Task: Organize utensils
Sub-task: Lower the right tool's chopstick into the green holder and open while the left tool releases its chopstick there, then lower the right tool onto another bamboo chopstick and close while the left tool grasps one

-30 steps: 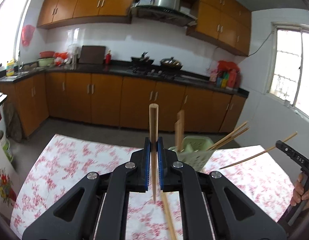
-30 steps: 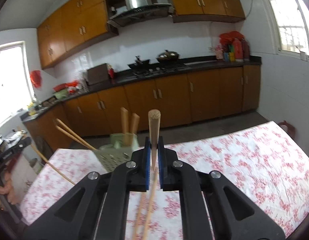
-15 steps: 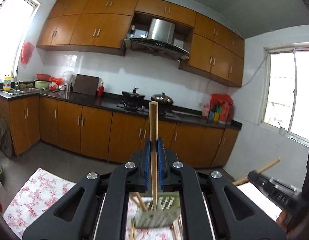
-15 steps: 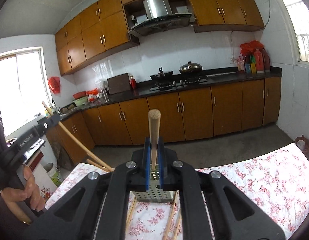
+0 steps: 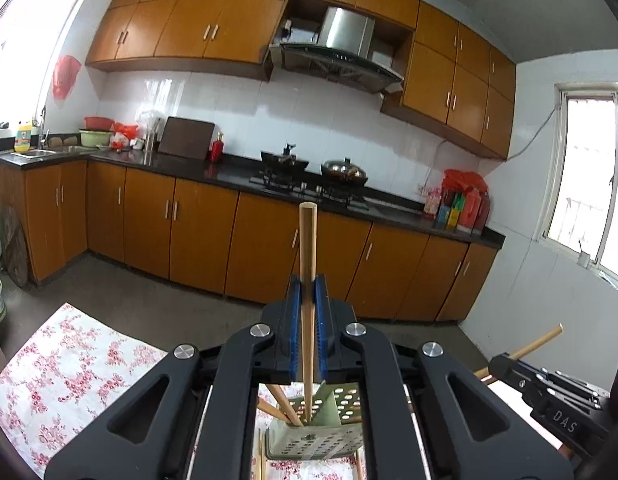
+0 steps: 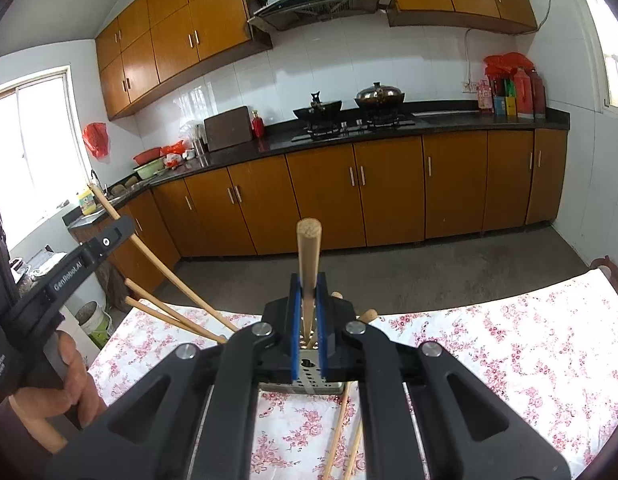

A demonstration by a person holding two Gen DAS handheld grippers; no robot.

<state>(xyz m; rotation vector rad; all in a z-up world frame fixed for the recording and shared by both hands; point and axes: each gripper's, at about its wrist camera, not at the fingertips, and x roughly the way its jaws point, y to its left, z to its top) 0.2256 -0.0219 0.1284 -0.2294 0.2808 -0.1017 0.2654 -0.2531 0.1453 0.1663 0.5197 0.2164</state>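
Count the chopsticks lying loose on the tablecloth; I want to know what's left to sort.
2: one chopstick and another, side by side just in front of the utensil holder in the right wrist view; more may be hidden.

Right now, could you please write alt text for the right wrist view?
The right gripper is shut on a round wooden chopstick above a perforated pale green plastic utensil holder on a floral tablecloth. More chopsticks lie loose beside it, and the left gripper holds another.
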